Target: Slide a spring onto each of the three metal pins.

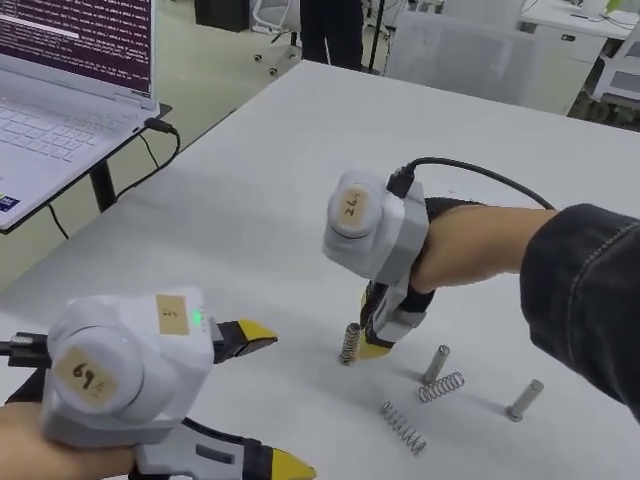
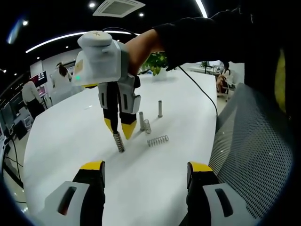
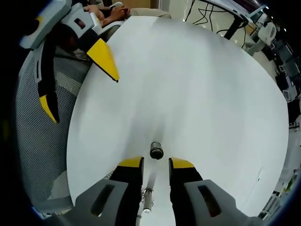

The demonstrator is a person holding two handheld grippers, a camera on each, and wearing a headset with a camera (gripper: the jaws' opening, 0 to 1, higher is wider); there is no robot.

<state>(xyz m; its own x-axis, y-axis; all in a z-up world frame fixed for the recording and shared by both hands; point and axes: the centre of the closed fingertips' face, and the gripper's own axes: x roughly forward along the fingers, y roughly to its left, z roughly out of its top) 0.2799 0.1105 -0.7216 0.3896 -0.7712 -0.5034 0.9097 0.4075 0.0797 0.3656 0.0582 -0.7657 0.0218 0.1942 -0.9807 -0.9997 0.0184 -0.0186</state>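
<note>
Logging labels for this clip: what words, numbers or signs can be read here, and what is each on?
"26", then an unclear mark: handwritten on the round label atop the right tool.
"69", then an unclear mark: handwritten on the round label atop the left tool.
The sticker beside it: too blurred to read.
Text on the laptop screen: too small to read.

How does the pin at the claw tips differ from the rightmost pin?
The near pin wears a spring around its shaft; the far pin is bare. The near pin stands at the tips of the right claw; the far pin stands alone. Both stand upright on the white table.
</note>
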